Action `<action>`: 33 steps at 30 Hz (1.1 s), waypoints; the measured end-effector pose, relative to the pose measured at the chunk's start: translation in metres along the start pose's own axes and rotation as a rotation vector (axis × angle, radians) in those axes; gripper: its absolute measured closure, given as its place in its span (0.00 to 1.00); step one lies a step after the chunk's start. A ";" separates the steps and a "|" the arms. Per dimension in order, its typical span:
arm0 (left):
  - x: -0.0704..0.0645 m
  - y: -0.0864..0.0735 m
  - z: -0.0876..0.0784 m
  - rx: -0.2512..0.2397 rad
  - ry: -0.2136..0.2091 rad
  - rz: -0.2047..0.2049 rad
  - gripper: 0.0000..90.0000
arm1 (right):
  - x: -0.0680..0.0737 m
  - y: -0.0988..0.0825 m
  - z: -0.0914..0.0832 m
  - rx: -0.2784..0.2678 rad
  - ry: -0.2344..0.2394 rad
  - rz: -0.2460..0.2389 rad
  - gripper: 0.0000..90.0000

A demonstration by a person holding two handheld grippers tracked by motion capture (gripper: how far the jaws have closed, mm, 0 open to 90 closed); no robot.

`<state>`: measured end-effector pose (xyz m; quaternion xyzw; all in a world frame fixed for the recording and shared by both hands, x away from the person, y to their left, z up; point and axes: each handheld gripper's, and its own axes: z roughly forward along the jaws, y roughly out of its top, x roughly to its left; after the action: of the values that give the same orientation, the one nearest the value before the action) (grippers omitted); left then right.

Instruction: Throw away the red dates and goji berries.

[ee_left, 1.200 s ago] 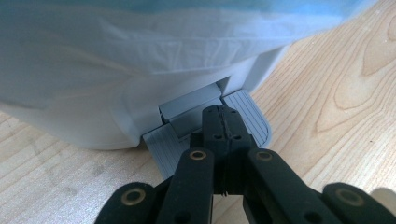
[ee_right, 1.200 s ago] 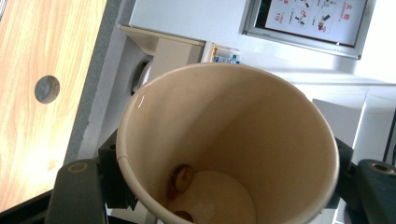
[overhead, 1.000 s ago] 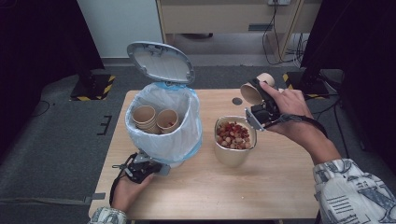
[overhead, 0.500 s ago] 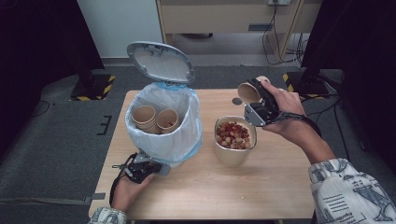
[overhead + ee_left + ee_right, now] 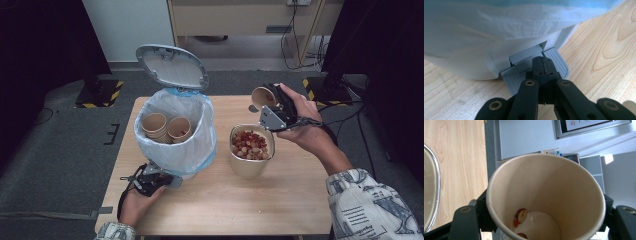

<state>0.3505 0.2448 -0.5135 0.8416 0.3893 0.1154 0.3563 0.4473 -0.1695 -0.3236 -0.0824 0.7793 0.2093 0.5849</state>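
We take the pedal bin (image 5: 175,150) on the wooden table (image 5: 280,200) as our landmark. Its grey lid (image 5: 172,66) stands open behind it, and its pale blue liner bag (image 5: 197,145) holds stacked paper cups (image 5: 155,126) inside.

At the near left foot of the bin we see the left gripper (image 5: 172,181), held low at the table's near edge. In the left gripper view its jaws are clenched together with nothing between them, and their tips rest on the bin's grey foot pedal (image 5: 511,76).

Just to the right of the bin stands a metal bowl (image 5: 250,167), full of red and pale food scraps (image 5: 249,145).

Farther right of the bin, up above the far rim of that bowl, we find the right gripper (image 5: 267,102) in the person's raised hand. It is grasping a paper cup (image 5: 263,96), tilted on its side with its mouth turned toward the bin. In the right gripper view the jaws press on the cup (image 5: 544,197) from both sides, and a few red scraps (image 5: 521,215) cling near its bottom.
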 end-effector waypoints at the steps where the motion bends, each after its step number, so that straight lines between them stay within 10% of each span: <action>1: 0.000 0.000 0.000 0.000 0.000 -0.001 1.00 | 0.000 0.000 0.000 -0.002 0.001 0.008 0.31; 33: 0.000 0.000 0.000 0.000 -0.002 -0.001 1.00 | -0.012 0.007 0.005 -0.166 0.084 0.463 0.31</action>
<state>0.3505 0.2448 -0.5135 0.8415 0.3894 0.1146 0.3566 0.4525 -0.1621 -0.3117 0.0417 0.7811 0.3975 0.4797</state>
